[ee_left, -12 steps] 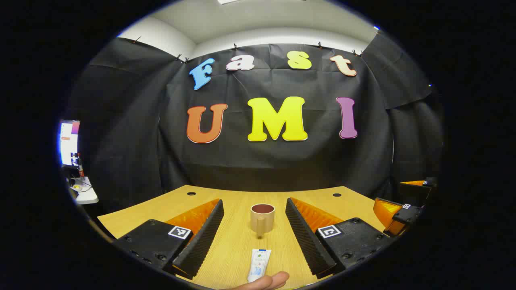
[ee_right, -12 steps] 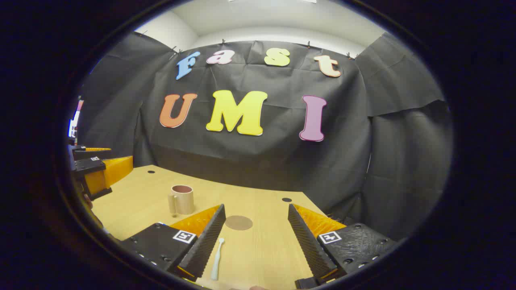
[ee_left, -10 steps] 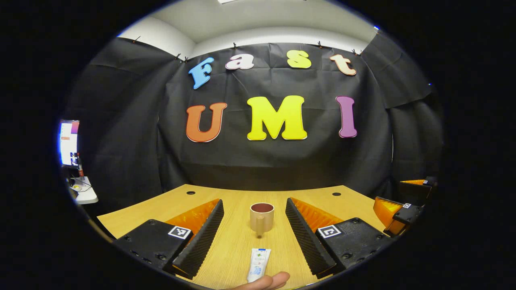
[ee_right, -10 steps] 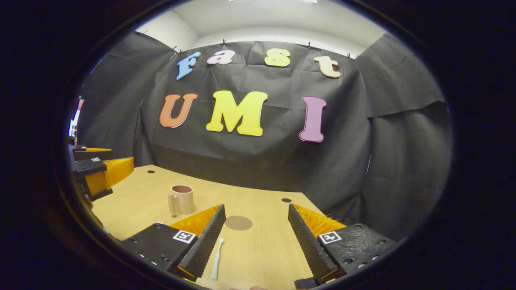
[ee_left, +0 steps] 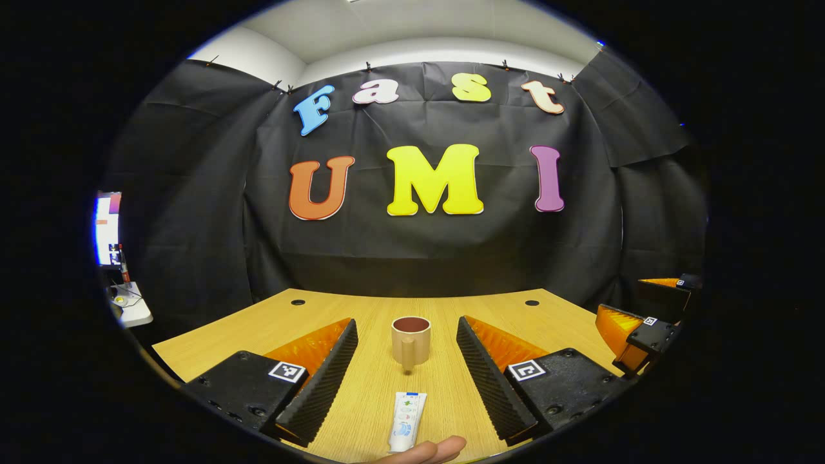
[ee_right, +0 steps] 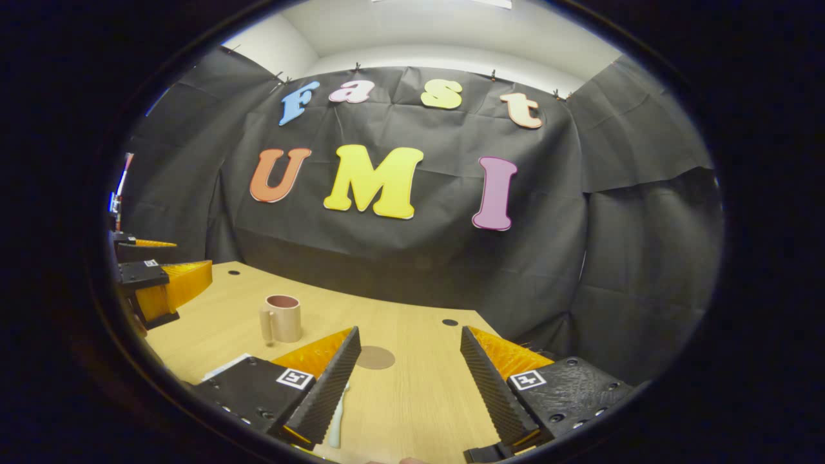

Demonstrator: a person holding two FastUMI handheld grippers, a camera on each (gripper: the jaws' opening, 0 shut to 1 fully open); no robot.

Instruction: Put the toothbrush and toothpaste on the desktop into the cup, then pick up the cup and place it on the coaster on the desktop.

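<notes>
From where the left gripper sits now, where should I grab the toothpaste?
Take the toothpaste across its flat body near the middle. It lies flat on the desk, lengthwise between the open fingers of the left gripper, cap end pointing toward the cup. Probably come straight down from above.

Black cloth wall (ee_left: 193, 193) behind a wooden desk (ee_left: 258, 325) (white ceiling (ee_left: 419, 26) above).

Matt wood-grain desktop (ee_left: 258, 332), ribbed tongs (ee_left: 406, 377)
</notes>
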